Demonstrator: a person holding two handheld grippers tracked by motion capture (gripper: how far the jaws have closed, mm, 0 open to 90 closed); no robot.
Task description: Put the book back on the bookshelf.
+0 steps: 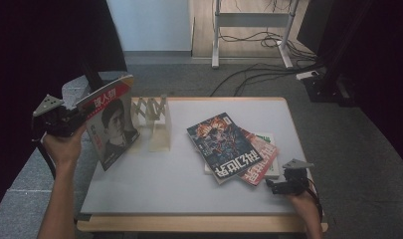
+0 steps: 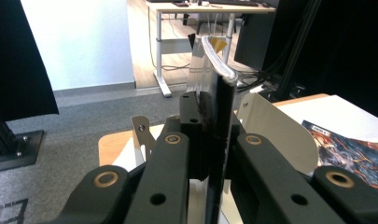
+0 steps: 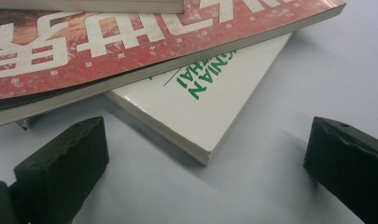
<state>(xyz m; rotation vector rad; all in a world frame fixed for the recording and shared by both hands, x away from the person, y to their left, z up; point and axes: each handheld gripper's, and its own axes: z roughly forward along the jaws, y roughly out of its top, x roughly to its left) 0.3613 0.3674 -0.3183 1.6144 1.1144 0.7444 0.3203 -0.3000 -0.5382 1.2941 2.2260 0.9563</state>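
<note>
Magazine [image 1: 112, 124] — portrait cover, held tilted in the air over the tabletop's [image 1: 189, 184] left edge, just beside the wooden rack [image 1: 154, 122]. Left tool [image 1: 64, 121] clamped on its edge; jaws pinch the thin spine side. Risk: the floppy pages sag or slide from so narrow a bite, or the lower corner knocks the rack. Right tool [image 1: 281, 185] rests apart — jaws wide, nothing between them, near the stacked magazines [image 1: 234, 149].

Left claw [image 1: 77, 122] raised and clamped shut; right claw [image 3: 205, 154] low, jaws spread wide.
</note>
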